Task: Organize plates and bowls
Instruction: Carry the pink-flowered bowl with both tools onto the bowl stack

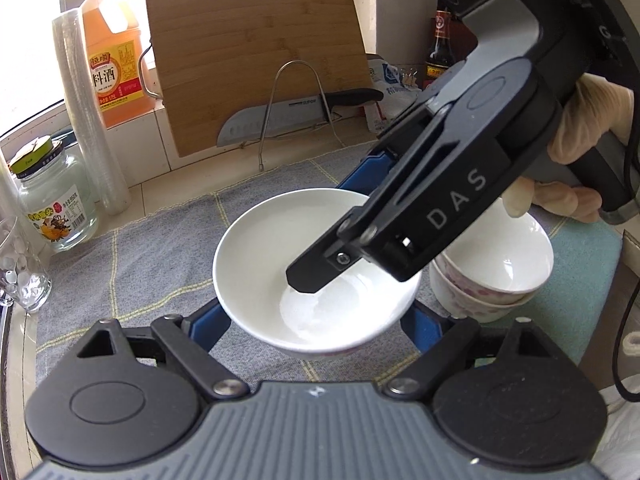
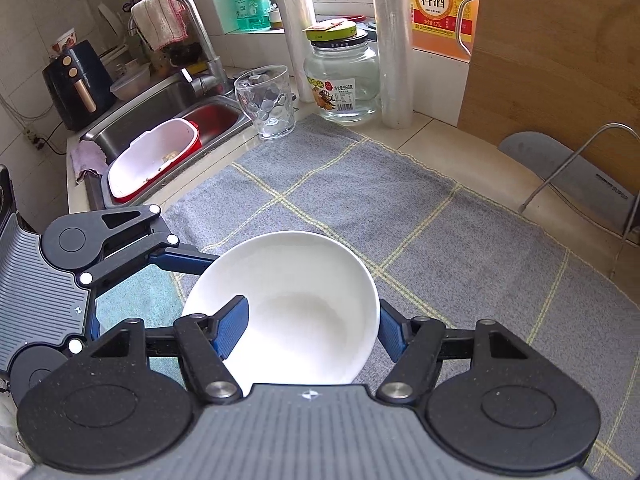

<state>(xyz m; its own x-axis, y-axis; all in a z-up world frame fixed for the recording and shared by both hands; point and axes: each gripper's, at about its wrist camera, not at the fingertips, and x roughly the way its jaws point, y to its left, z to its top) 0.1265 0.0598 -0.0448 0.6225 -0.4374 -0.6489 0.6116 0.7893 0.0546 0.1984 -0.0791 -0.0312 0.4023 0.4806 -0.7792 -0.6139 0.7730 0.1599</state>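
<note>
Bowl (image 1: 316, 280): white, lifted above the grey cloth (image 1: 132, 256), rim tipped toward the left camera.
Left hand-held gripper (image 1: 316, 320): spread wide, clasping the bowl across its outer sides.
Right hand-held gripper (image 2: 308, 328): clamped on the rim, one finger inside, one outside.
Stacked bowls (image 1: 492, 276): just right of the bowl, nearer the right hand.
Room: open cloth to the left; cutting board (image 1: 260, 60) and knife (image 1: 280, 120) behind.
</note>
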